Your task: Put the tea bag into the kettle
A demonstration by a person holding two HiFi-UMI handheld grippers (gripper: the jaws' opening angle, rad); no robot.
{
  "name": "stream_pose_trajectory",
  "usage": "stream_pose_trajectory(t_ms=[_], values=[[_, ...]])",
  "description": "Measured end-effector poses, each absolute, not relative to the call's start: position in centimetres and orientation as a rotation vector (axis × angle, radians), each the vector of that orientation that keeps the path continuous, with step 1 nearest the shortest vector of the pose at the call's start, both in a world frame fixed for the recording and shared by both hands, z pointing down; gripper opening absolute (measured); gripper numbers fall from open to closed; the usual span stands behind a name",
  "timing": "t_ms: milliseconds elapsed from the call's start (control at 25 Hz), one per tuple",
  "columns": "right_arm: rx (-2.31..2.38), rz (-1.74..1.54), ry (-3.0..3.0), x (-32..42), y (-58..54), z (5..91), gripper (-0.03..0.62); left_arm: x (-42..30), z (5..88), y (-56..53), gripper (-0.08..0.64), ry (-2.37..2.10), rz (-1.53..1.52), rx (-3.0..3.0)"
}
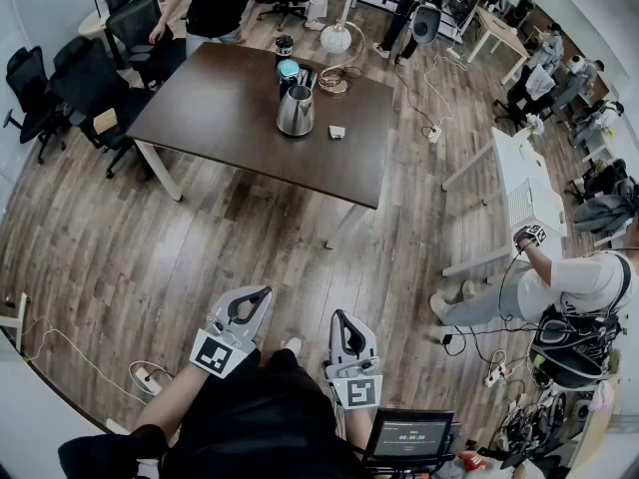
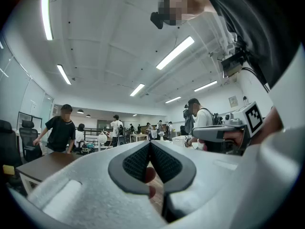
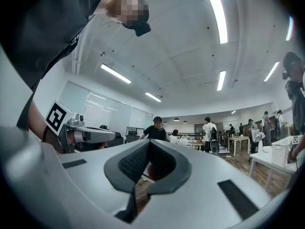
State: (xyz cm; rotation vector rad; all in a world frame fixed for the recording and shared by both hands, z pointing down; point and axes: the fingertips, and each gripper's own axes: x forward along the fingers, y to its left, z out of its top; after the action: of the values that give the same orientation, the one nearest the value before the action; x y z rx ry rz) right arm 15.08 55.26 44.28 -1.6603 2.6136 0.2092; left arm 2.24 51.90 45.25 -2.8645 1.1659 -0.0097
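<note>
A steel kettle (image 1: 296,111) stands on the dark brown table (image 1: 220,108) far ahead of me. The small pale tea bag (image 1: 337,132) lies on the tabletop just to the kettle's right. Both grippers are held low near my body, well short of the table. My left gripper (image 1: 264,293) has its jaws together and nothing between them; in the left gripper view its tips (image 2: 150,144) meet and point up at the room and ceiling. My right gripper (image 1: 340,315) is likewise shut and empty, its tips (image 3: 148,143) touching.
A teal-lidded container (image 1: 289,69) and a lamp (image 1: 336,38) stand behind the kettle. Black office chairs (image 1: 80,83) sit left of the table, a white desk (image 1: 519,183) and a crouching person (image 1: 559,287) to the right. Cables (image 1: 60,342) run over the wooden floor.
</note>
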Motion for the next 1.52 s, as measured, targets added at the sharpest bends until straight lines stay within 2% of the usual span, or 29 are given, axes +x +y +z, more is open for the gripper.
stream_pose_trajectory(t_ms=[320, 1200, 1520], values=[[-1.591, 0.129, 2.606, 13.0, 56.1, 44.3, 0.005, 0.2, 44.9, 52.2, -0.015, 1.160, 0.002, -2.860], [-1.646, 0.200, 2.635, 3.5, 52.6, 43.6, 0.006, -7.7, 45.6, 49.6, -0.015, 1.051, 0.020, -2.900], [-1.639, 0.191, 2.644, 3.7, 50.8, 44.4, 0.006, -6.9, 45.1, 47.7, -0.015, 0.955, 0.009, -2.795]])
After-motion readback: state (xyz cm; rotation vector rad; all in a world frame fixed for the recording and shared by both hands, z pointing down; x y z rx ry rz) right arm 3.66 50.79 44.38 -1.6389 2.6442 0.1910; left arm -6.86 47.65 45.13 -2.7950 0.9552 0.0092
